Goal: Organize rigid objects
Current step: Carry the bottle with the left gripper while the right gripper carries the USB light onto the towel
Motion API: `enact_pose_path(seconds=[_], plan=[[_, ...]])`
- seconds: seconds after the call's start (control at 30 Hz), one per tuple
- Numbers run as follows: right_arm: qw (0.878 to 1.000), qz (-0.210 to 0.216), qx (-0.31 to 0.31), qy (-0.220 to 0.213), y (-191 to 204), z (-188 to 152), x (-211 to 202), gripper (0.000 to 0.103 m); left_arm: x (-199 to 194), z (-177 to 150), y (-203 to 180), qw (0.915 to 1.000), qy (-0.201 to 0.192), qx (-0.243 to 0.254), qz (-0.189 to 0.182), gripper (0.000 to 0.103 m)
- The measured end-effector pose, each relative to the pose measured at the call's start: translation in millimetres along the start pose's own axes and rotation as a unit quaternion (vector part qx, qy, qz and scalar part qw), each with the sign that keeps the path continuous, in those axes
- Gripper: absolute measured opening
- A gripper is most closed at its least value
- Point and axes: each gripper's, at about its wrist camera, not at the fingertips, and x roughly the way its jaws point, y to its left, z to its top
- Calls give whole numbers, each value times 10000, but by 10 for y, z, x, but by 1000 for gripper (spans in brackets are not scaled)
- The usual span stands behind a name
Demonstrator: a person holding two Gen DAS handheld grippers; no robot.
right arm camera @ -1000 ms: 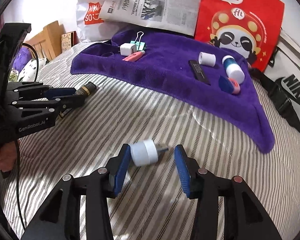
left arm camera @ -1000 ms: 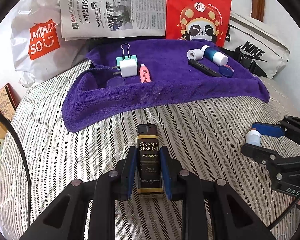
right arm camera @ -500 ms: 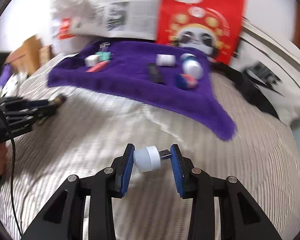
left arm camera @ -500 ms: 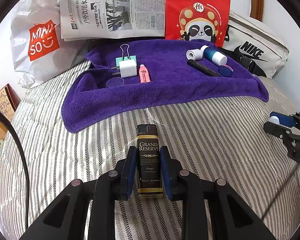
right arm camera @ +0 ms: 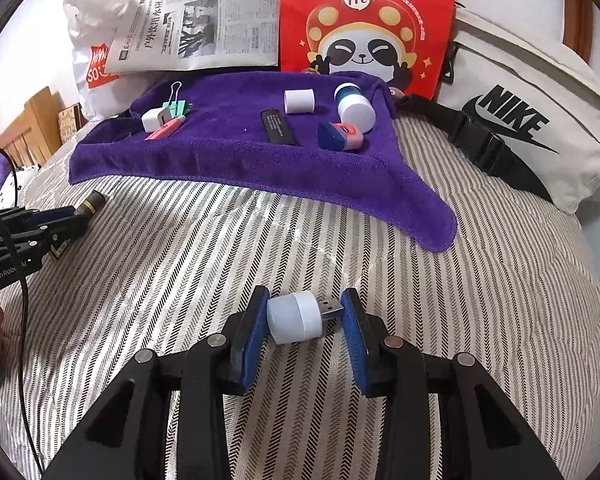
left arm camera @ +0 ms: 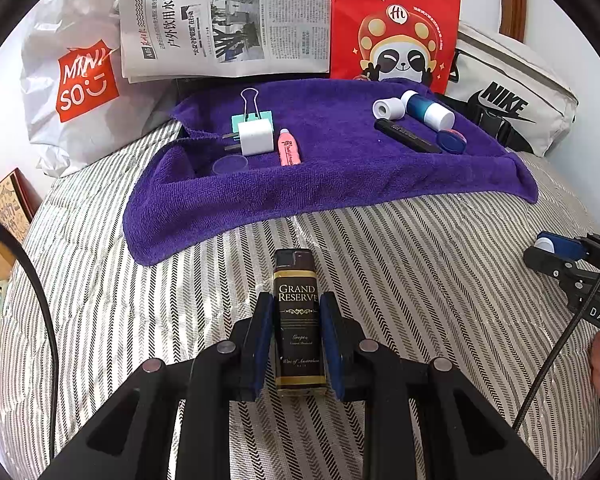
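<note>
My left gripper [left arm camera: 298,320] is shut on a dark Grand Reserve lighter [left arm camera: 298,320] just above the striped bedspread, in front of the purple towel [left arm camera: 340,184]. My right gripper [right arm camera: 306,314] is shut on a small white USB light [right arm camera: 296,317], its plug against the right pad, held over the bedspread. On the towel lie a white charger plug [left arm camera: 255,137], a green binder clip [left arm camera: 252,116], a pink tube [left arm camera: 289,153], a clear lid [left arm camera: 230,165], a white roll [left arm camera: 387,109], a blue-and-white bottle [left arm camera: 428,111], a black bar [left arm camera: 408,141] and a blue tin [left arm camera: 451,141].
Behind the towel stand a newspaper [left arm camera: 224,20], a red panda bag [left arm camera: 396,28], a white Miniso bag [left arm camera: 76,80] and a Nike bag [left arm camera: 508,96]. A wooden headboard [right arm camera: 28,128] is at the left. My right gripper shows at the left view's right edge [left arm camera: 556,252].
My right gripper closed on the USB light, lifted it and swung to face the towel. My left gripper has held still with the lighter.
</note>
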Motion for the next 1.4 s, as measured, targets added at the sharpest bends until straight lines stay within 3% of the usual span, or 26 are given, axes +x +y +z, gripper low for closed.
enact_pose_path(seconds=[0.83, 1.0, 1.4], plan=[[9999, 44, -104, 40, 4, 9, 0, 36, -17, 14, 49, 9997, 31, -155, -174, 22], [9990, 395, -82, 167, -27, 66, -93, 37, -45, 57, 77, 9992, 157, -285, -232, 22], [9980, 599, -201, 17, -14, 336, -285, 37, -326, 324, 93, 9997, 26, -198, -103, 22]])
